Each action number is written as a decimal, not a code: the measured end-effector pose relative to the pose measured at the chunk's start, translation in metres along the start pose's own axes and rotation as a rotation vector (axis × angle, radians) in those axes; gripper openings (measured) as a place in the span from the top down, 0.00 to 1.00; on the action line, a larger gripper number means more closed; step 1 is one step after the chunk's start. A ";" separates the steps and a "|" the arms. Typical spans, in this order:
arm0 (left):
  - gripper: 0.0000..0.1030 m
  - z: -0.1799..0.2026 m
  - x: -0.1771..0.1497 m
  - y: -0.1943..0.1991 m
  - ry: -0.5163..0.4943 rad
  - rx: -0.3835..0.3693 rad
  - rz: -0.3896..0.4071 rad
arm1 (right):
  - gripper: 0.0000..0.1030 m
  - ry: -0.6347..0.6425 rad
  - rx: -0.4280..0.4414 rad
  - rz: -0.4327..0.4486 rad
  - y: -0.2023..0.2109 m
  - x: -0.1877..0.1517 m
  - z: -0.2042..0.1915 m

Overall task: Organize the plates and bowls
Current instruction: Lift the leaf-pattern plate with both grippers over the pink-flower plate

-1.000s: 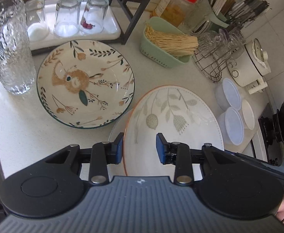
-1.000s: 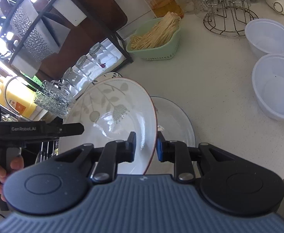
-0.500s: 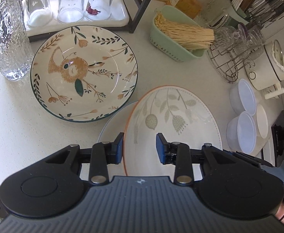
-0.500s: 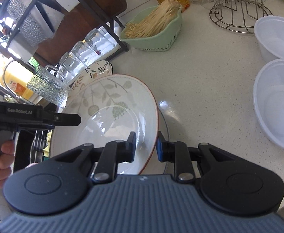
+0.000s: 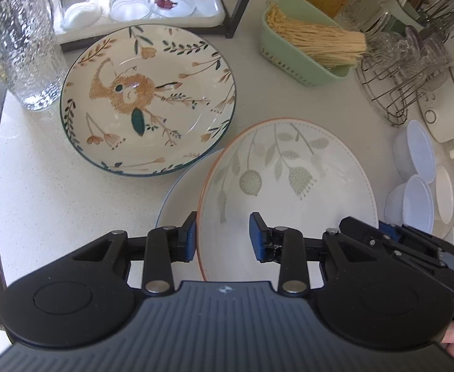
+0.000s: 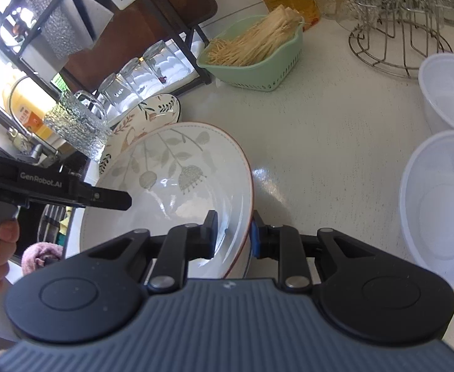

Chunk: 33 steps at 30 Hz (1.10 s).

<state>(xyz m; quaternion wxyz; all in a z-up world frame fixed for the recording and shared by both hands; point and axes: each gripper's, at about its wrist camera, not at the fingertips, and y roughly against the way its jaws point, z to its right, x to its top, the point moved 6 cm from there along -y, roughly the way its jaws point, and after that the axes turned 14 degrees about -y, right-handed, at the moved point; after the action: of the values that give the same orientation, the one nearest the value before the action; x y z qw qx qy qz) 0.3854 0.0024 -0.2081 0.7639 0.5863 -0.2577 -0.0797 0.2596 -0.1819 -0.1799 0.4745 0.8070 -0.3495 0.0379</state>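
My right fingers (image 6: pixel 233 232) are clamped on the near rim of the leaf-patterned plate (image 6: pixel 177 186), one finger inside the rim and one outside, and the plate tilts up off the surface (image 6: pixel 320 155). My left fingers (image 5: pixel 220 237) straddle the opposite rim of the same plate (image 5: pixel 289 186); the outer pad (image 5: pixel 190 235) lies against the rim, the inner one stands clear over the plate's well, so that pair is not closed on it. Just under this plate, a plain blue-edged plate (image 5: pixel 177 204) lies flat on the surface, partly covered. Beside them, its rim over the blue-edged plate's far edge, sits the rabbit-patterned plate (image 5: pixel 148 99), with a textured glass (image 5: pixel 19 40) just to its left. Two white plastic bowls (image 6: pixel 444 186) stand on the far side of the surface from that glass, and a green basket (image 6: pixel 258 59) of pale sticks sits further back.
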 end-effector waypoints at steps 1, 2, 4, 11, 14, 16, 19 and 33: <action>0.63 -0.001 -0.001 -0.001 0.001 0.011 -0.010 | 0.76 0.006 -0.002 -0.001 -0.001 0.001 -0.002; 0.63 -0.002 -0.003 -0.003 0.002 0.021 -0.020 | 0.76 0.012 -0.004 -0.003 -0.002 0.002 -0.003; 0.63 -0.005 -0.006 -0.004 0.013 0.027 -0.031 | 0.76 0.030 -0.007 -0.004 -0.004 0.002 -0.007; 0.63 -0.010 -0.018 -0.013 0.055 0.030 -0.066 | 0.76 0.079 -0.021 0.003 -0.007 -0.003 -0.011; 0.63 -0.012 -0.022 -0.014 0.071 0.030 -0.066 | 0.76 0.089 -0.022 0.001 -0.008 -0.005 -0.011; 0.63 -0.014 -0.023 -0.015 0.084 0.033 -0.064 | 0.76 0.098 -0.029 0.000 -0.010 -0.005 -0.013; 0.63 -0.014 -0.024 -0.018 0.096 0.043 -0.063 | 0.76 0.139 -0.041 0.009 -0.012 -0.007 -0.017; 0.63 -0.027 -0.025 -0.009 0.225 -0.001 -0.022 | 0.75 0.167 -0.061 0.007 -0.017 -0.007 -0.020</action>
<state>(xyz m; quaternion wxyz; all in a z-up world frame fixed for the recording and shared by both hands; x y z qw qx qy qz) 0.3788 0.0331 -0.2291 0.7875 0.5938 -0.1639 -0.0221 0.2695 -0.1573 -0.1842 0.5264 0.7849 -0.3125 0.0959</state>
